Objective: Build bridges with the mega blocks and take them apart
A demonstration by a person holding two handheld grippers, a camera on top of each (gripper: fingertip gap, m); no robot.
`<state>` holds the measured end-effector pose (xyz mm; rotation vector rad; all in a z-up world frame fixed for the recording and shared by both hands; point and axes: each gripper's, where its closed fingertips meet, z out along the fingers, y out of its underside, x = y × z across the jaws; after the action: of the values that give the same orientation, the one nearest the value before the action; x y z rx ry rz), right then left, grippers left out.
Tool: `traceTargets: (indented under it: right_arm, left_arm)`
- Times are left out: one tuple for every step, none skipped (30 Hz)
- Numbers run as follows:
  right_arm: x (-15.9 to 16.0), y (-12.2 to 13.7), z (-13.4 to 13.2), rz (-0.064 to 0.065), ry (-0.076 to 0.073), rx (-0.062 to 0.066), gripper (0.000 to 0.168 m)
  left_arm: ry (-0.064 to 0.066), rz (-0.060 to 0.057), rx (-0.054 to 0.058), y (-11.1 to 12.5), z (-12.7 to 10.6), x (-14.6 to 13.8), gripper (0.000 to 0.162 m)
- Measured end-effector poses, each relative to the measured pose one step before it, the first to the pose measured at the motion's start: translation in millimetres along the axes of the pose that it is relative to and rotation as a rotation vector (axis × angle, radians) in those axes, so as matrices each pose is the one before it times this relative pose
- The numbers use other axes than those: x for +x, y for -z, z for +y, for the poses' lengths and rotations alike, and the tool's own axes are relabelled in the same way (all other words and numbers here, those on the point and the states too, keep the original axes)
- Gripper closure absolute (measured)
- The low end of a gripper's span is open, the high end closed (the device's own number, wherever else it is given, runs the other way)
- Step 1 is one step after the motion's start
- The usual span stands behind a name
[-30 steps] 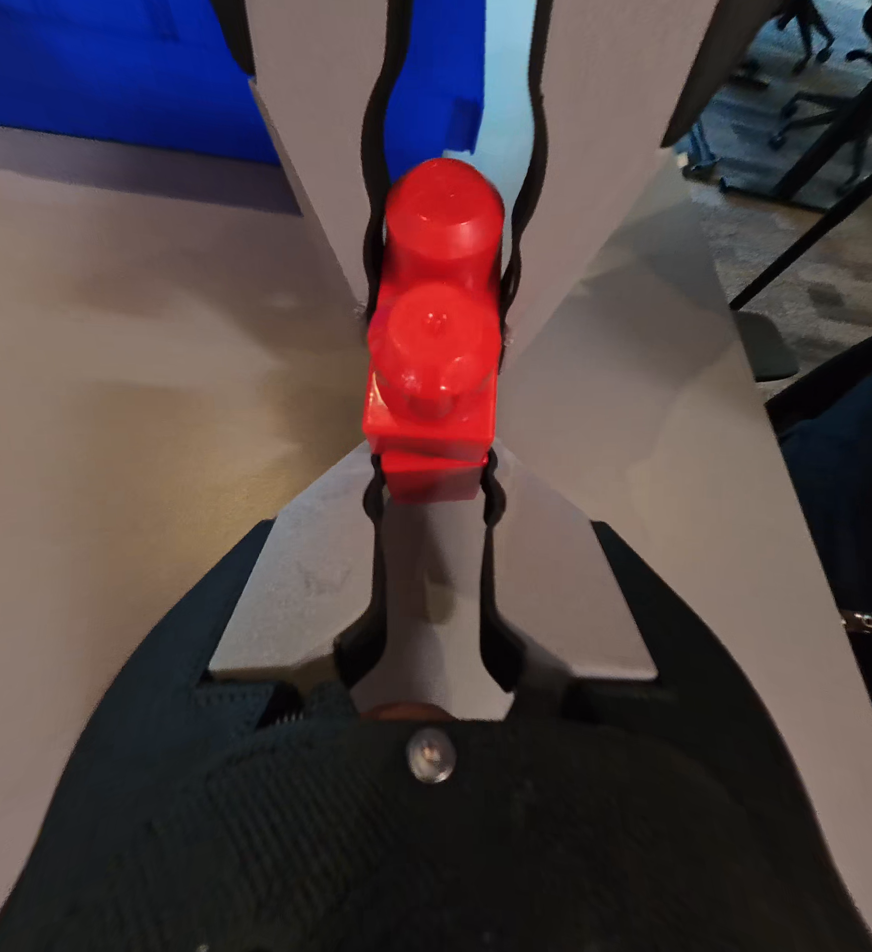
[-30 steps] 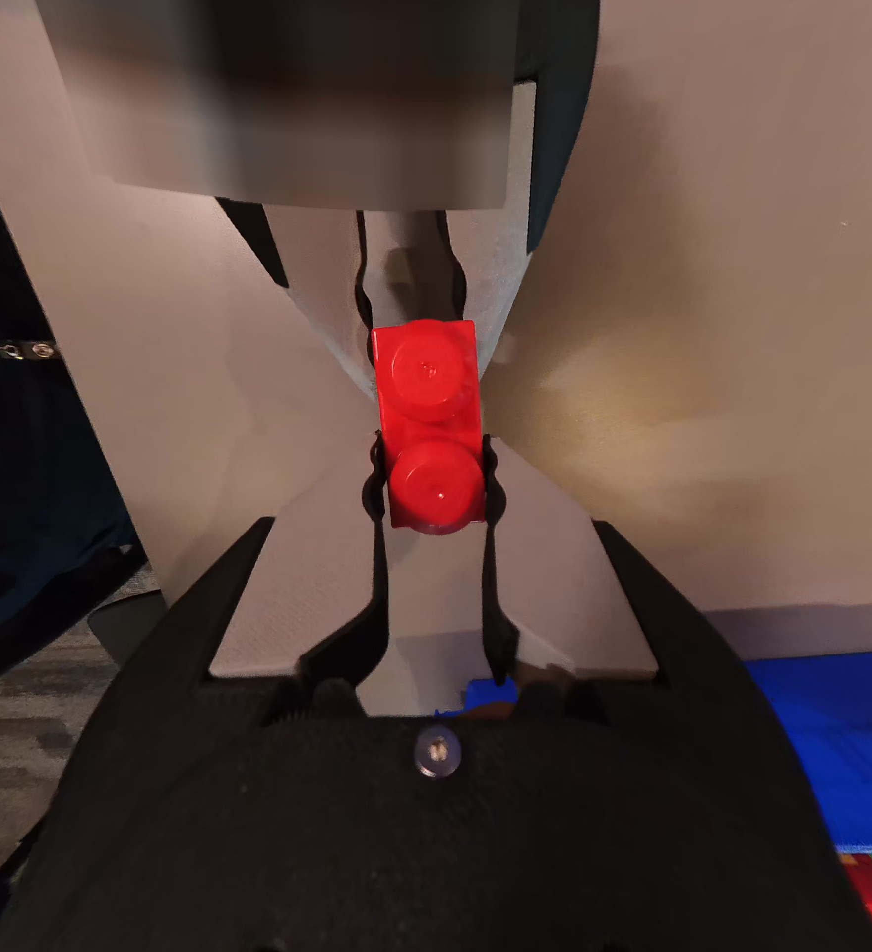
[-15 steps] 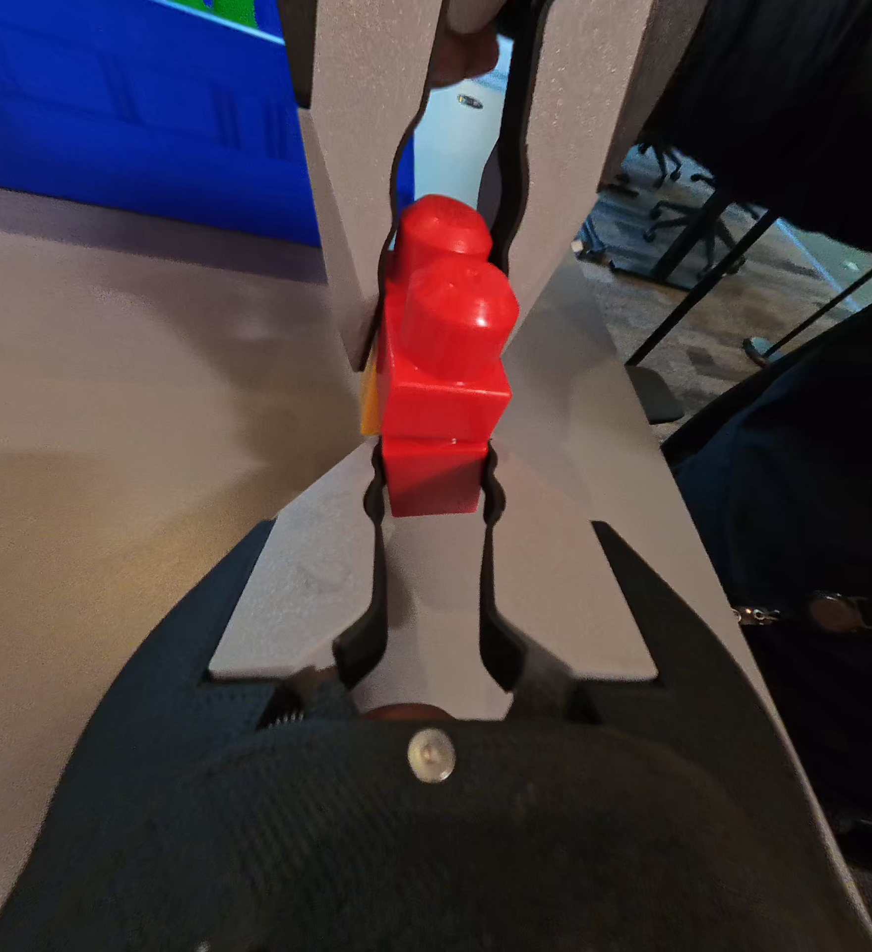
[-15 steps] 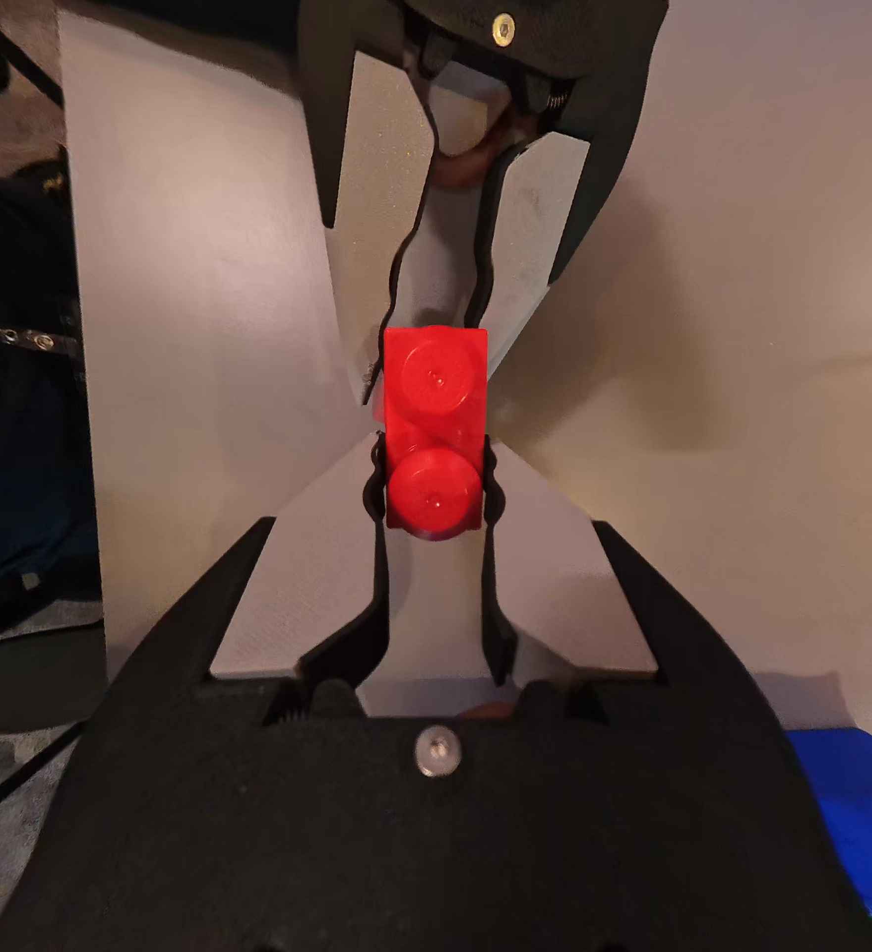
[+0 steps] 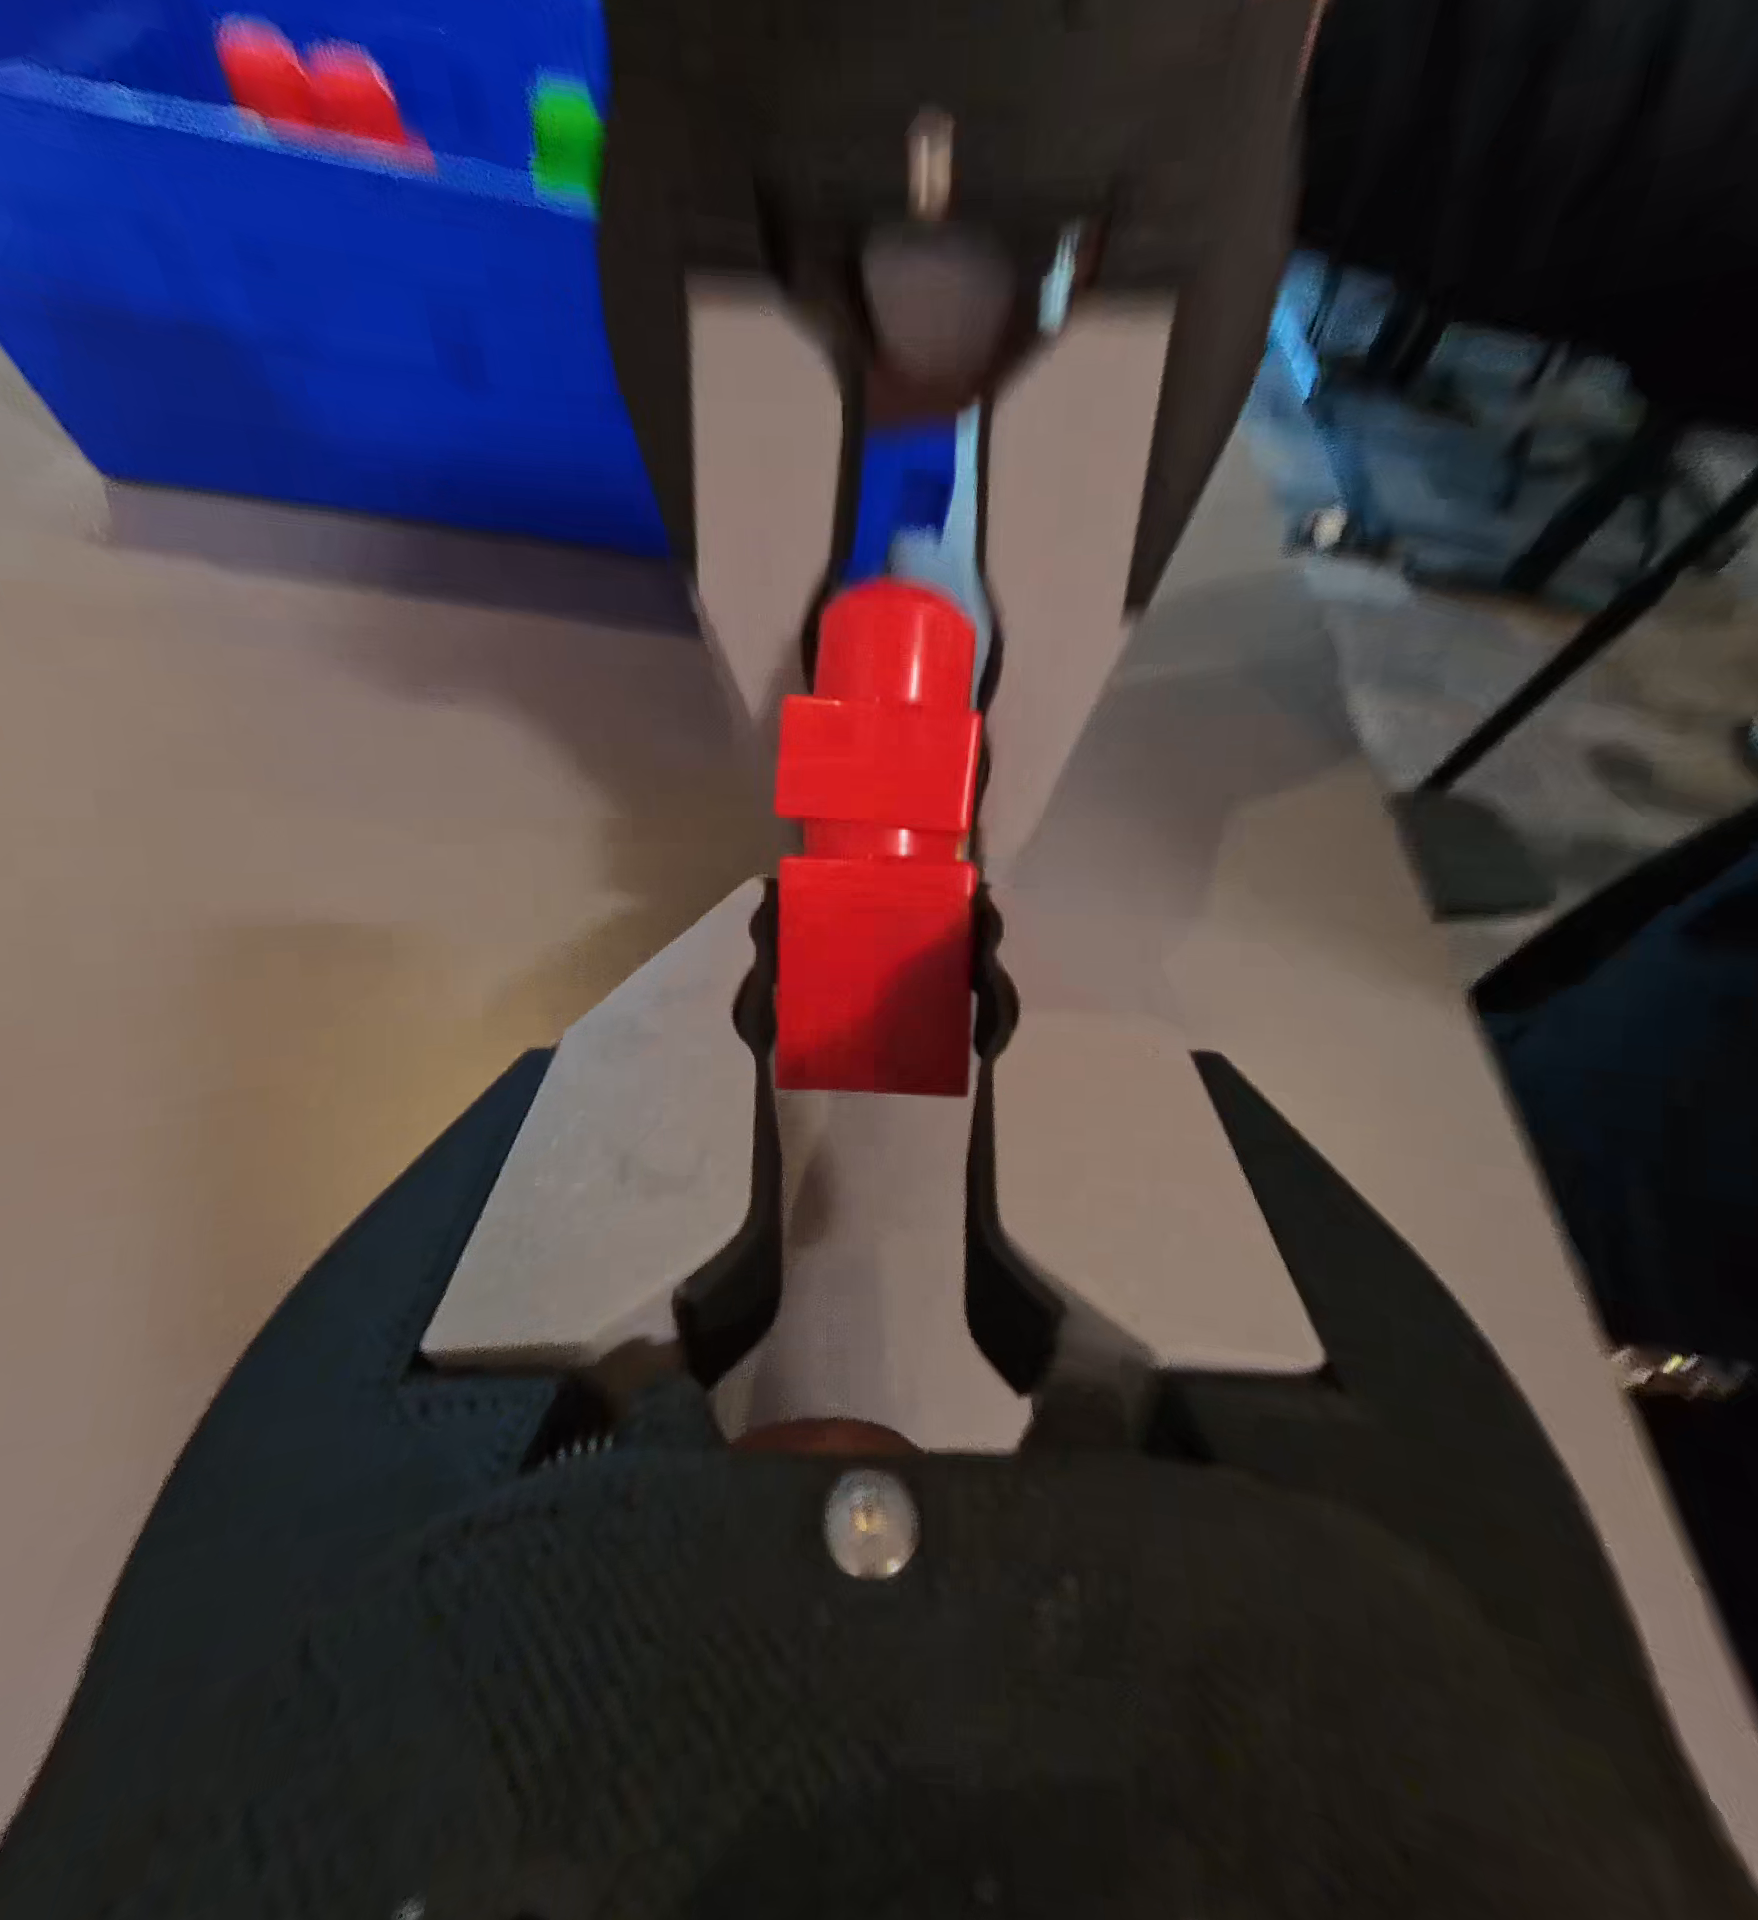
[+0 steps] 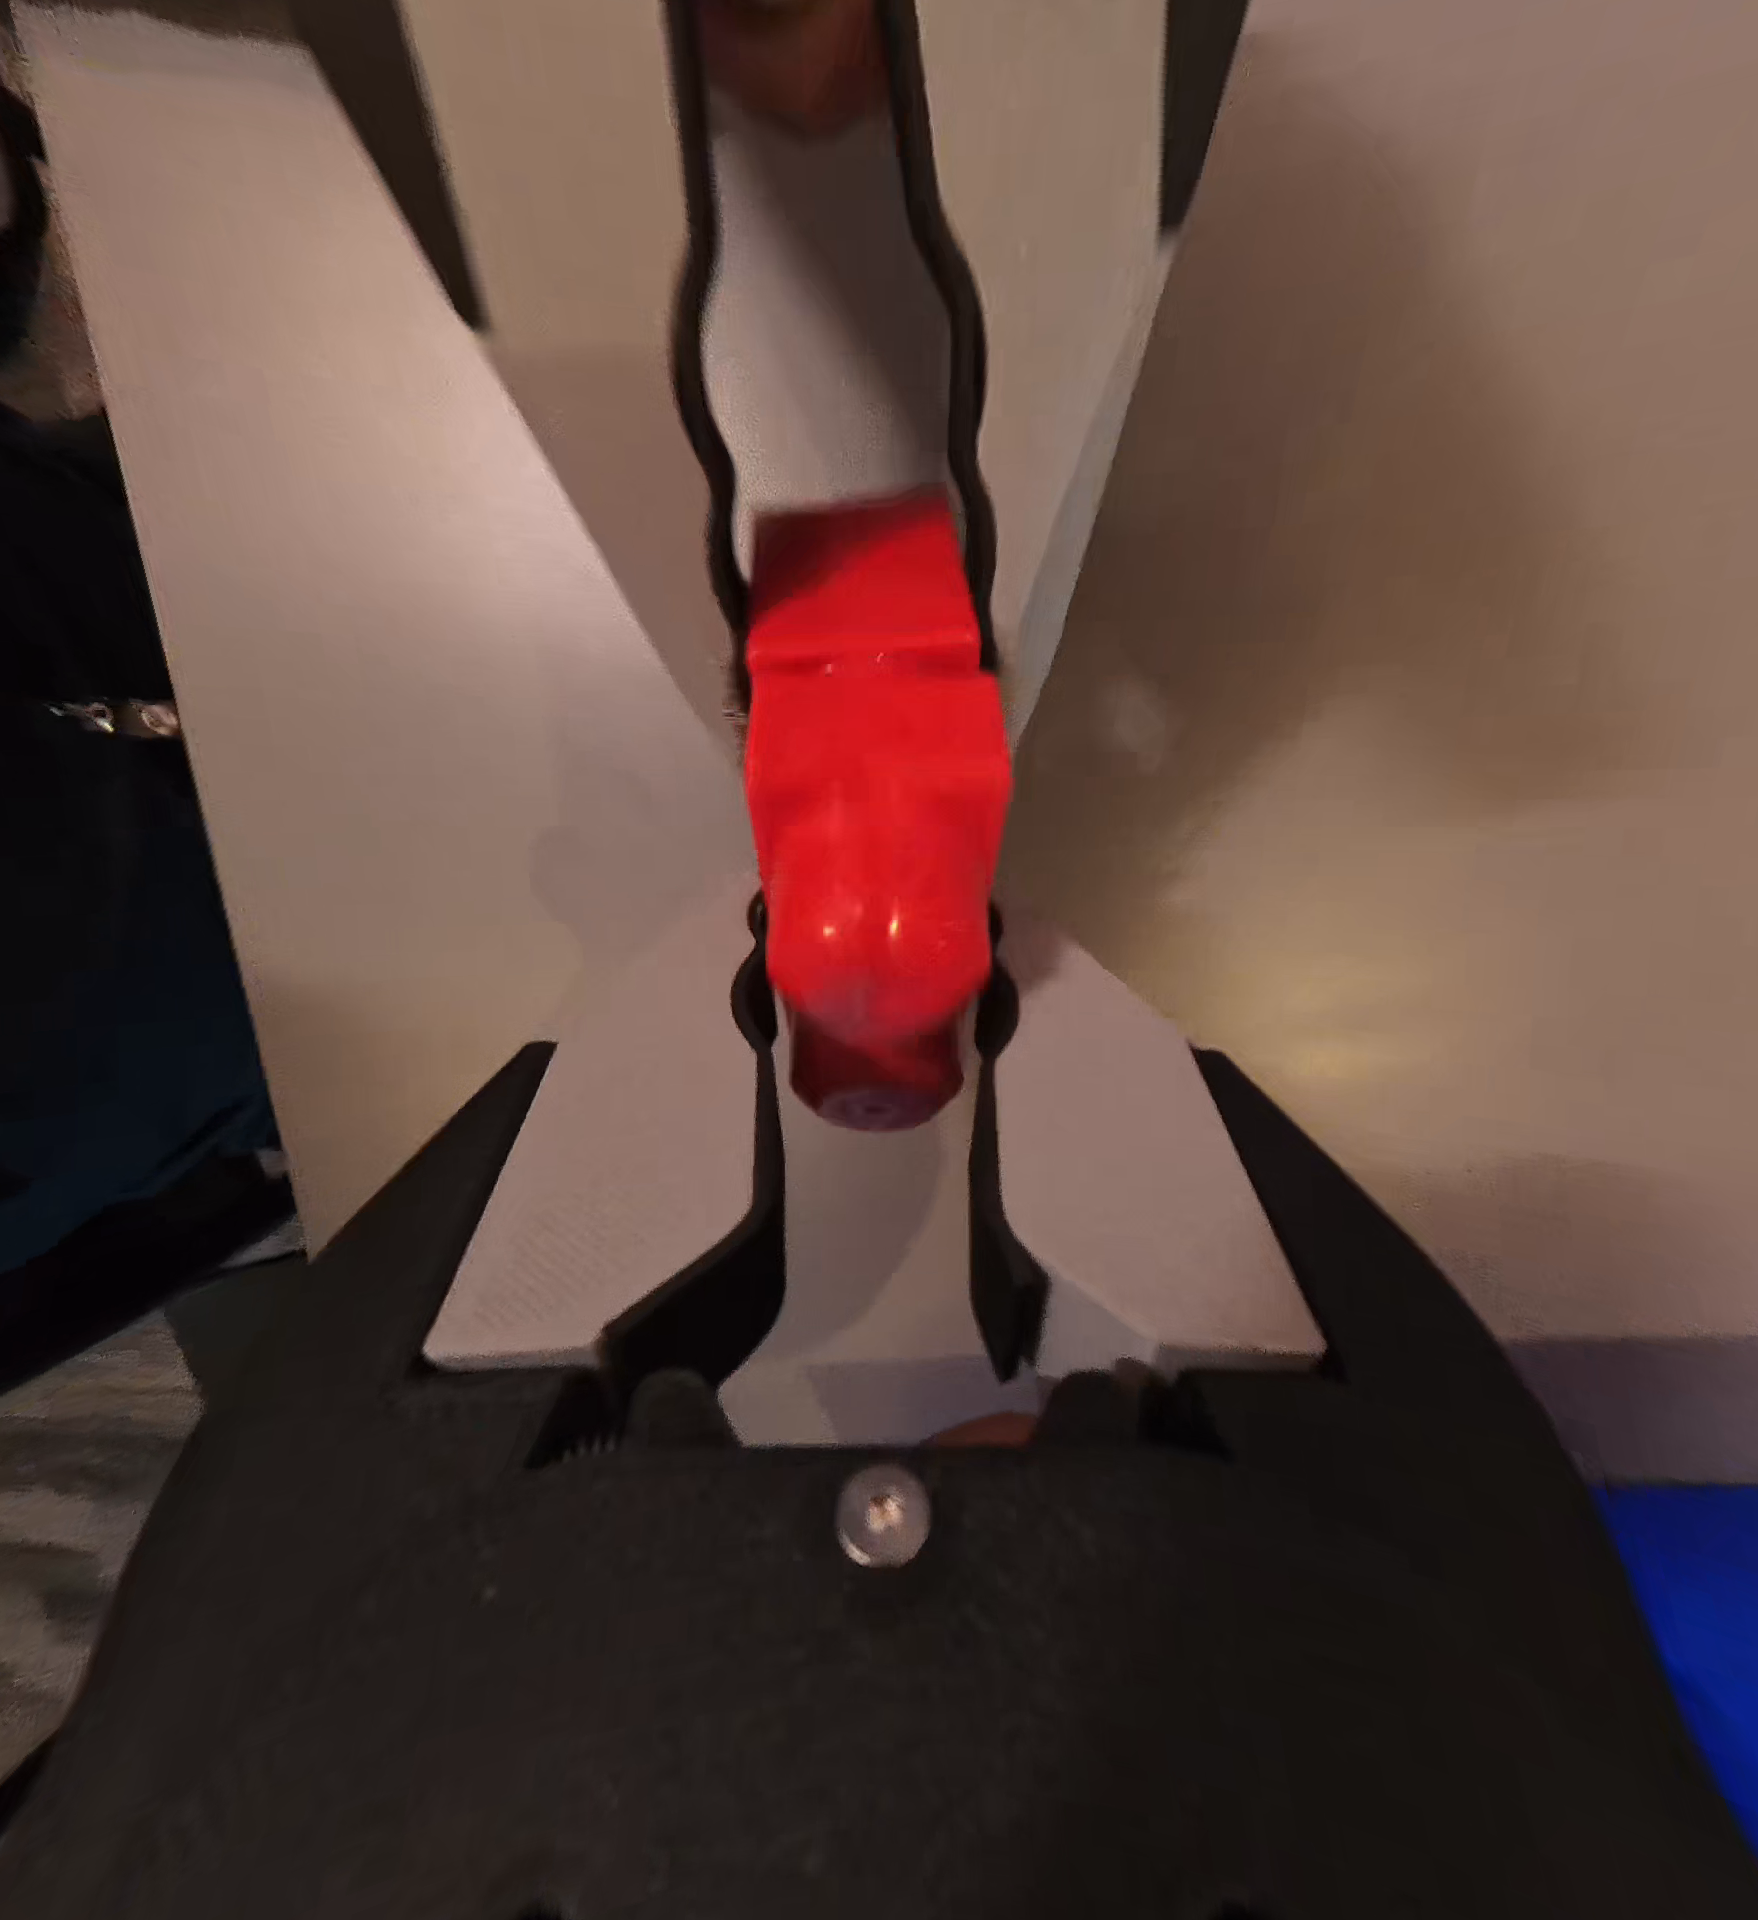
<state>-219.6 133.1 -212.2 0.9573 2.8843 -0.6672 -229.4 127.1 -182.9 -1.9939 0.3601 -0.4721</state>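
My left gripper [image 5: 870,920] is shut on a red mega block [image 5: 870,977] above the beige table [image 5: 231,831]. My right gripper [image 5: 896,665] faces it from the far side, shut on a second red block [image 5: 880,758]. The two blocks stand in line, with a narrow gap where a red stud [image 5: 875,842] shows between them. In the right wrist view my right gripper [image 6: 870,935] grips its red block [image 6: 875,800], stud end towards the camera. The other red block [image 6: 854,582] sits behind it between the left gripper's fingers [image 6: 968,436]. Both views are motion-blurred.
A blue bin [image 5: 283,312] stands at the back left of the table and holds red blocks [image 5: 303,88] and a green block [image 5: 563,135]. Its corner shows in the right wrist view [image 6: 1727,1662]. The table edge, floor and chair legs [image 5: 1581,623] lie to the right. The tips of both grippers are at nearly the same place.
Both grippers have rolled, so the blocks now show side-on instead of studs-up. A gap with a stud showing has appeared between the two red blocks. The blue bin's contents came into view.
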Motion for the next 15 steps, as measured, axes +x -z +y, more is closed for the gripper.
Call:
traceTargets:
  right_arm:
    - [-1.45, -3.63, -2.01, -0.0083, -0.0156, 0.0066, 0.135]
    - [0.64, -0.61, -2.55, 0.0157, 0.0144, 0.0056, 0.135]
    - [1.76, 0.62, -2.83, 0.0251, 0.0252, 0.0089, 0.135]
    - [0.02, 0.39, -2.21, 0.0024, 0.0083, 0.0072, 0.135]
    - [-0.35, -0.15, -1.74, -0.0103, -0.0105, 0.0078, 0.135]
    - [0.96, -0.3, -1.52, -0.004, -0.0108, 0.0096, 0.135]
    - [1.06, -0.27, -1.39, 0.0035, 0.0008, 0.0117, 0.135]
    - [0.73, 0.24, -1.45, 0.0087, 0.0107, 0.0164, 0.135]
    - [0.05, 0.99, -1.61, 0.0068, 0.0089, 0.0221, 0.135]
    - [-0.65, 1.9, -2.03, -0.0004, 0.0031, 0.0279, 0.135]
    - [-0.76, 2.46, -2.71, -0.0041, 0.0001, 0.0382, 0.135]
    - [-0.77, 2.57, -2.81, -0.0088, -0.0066, 0.0436, 0.135]
    - [-1.36, 1.92, -2.51, -0.018, -0.0158, 0.0415, 0.135]
    - [-1.91, 1.01, -2.14, -0.0211, -0.0147, 0.0385, 0.135]
    - [-0.96, 0.64, -1.61, -0.0105, -0.0065, 0.0329, 0.135]
  left_arm:
    - [0.024, 0.0079, 0.0242, 3.86, -7.36, 1.75, 0.129]
    - [-0.0156, -0.014, -0.0356, 1.82, 3.79, -0.56, 0.129]
    - [-0.01, -0.0113, -0.0093, 1.76, 2.02, -0.64, 0.128]
    - [0.0173, 0.011, 0.0024, 1.77, 0.66, 0.76, 0.129]
    - [0.0171, 0.0071, 0.0014, 1.42, 0.73, -0.58, 0.129]
    - [0.0057, -0.0025, -0.0029, 0.96, 1.09, -1.57, 0.128]
    - [-0.0008, -0.0017, -0.0098, 0.52, 1.9, -1.05, 0.128]
    - [-0.0014, 0.001, -0.011, 0.5, 1.88, -0.32, 0.129]
    - [-0.0007, 0.0021, -0.0106, 0.41, 1.96, 0.08, 0.128]
    - [-0.0035, 0.0028, -0.004, 0.66, 0.98, 0.15, 0.128]
    - [-0.0029, 0.0058, 0.005, 0.68, -0.36, 0.74, 0.129]
    - [0.0006, 0.0053, 0.0073, 0.66, -0.94, 0.52, 0.129]
    - [-0.0028, 0.006, 0.0074, 0.58, -0.93, 0.68, 0.129]
    - [-0.0039, 0.0086, 0.006, 0.38, -0.61, 1.15, 0.129]
    - [-0.002, 0.0041, 0.0027, 0.23, -0.23, 0.68, 0.129]
